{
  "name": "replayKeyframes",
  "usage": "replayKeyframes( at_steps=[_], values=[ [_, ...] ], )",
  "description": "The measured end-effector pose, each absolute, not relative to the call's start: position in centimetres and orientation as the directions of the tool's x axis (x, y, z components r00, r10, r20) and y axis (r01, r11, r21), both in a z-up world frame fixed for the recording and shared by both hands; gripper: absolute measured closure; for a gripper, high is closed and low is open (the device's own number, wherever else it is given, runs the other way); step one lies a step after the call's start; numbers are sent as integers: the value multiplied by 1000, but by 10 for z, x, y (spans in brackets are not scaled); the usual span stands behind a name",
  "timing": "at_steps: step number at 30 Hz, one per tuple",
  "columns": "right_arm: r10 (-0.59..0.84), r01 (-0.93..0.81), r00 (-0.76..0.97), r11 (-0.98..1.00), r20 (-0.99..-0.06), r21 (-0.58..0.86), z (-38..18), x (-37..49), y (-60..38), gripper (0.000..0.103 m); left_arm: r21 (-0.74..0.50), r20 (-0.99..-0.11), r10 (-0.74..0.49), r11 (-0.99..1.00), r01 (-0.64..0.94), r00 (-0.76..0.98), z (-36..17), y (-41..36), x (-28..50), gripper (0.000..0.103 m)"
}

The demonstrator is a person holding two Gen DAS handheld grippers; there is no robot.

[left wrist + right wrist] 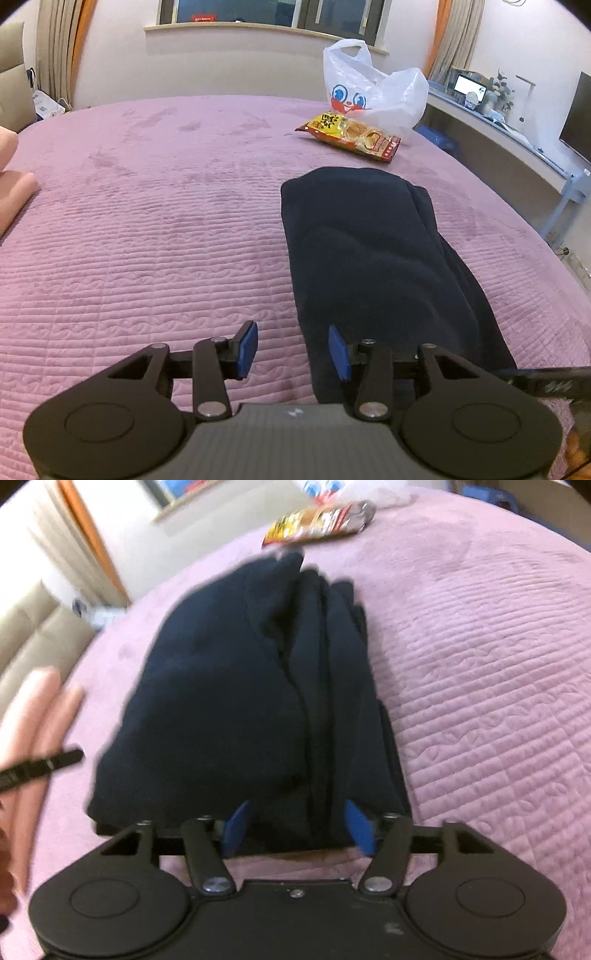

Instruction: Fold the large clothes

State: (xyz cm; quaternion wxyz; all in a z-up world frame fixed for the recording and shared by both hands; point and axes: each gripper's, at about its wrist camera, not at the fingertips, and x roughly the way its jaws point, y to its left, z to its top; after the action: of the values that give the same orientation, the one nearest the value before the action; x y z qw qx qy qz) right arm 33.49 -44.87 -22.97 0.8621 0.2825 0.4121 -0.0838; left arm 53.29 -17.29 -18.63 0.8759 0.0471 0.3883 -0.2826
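Now dark navy garment (365, 251) lies folded into long narrow stack on pink quilted bedspread (155, 229), layered edges visible along its 3 o'clock side. Left gripper (293, 350) jaws spread, empty, at garment's near edge. Right gripper (297, 827) jaws spread, straddling near end, pinching nothing. Snack packet (351, 136) at 12 o'clock beyond garment.

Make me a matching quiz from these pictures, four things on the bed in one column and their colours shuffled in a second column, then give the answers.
Column one:
1. folded garment
2. plastic bag
3. snack packet
4. bed cover

Column two:
A. white with a cartoon face
B. pinkish purple, quilted
C. dark navy
D. yellow and red

Pairs: 1-C, 2-A, 3-D, 4-B
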Motion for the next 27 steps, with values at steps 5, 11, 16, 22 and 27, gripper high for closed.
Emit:
replayKeyframes(
  at_steps=[5,11,16,22,27],
  values=[
    [-8,376,711,850,-703,370,-206,324,-465,25,-143,-696,-486,815,561,528,-180,-171,535,25],
    [-5,405,735,806,-678,432,-210,354,-510,25,-207,-695,-541,781,589,473,-193,-190,552,22],
    [111,385,740,739,-664,553,-232,397,-541,24,-389,-698,-625,741,548,350,-226,-204,584,25],
    [165,380,686,749,-708,543,-257,425,-547,24,-526,-643,-699,700,484,312,-246,-204,607,23],
    [250,345,703,699,-665,627,-272,429,-552,22,-631,-610,-750,655,416,256,-267,-203,624,14]
  ],
)
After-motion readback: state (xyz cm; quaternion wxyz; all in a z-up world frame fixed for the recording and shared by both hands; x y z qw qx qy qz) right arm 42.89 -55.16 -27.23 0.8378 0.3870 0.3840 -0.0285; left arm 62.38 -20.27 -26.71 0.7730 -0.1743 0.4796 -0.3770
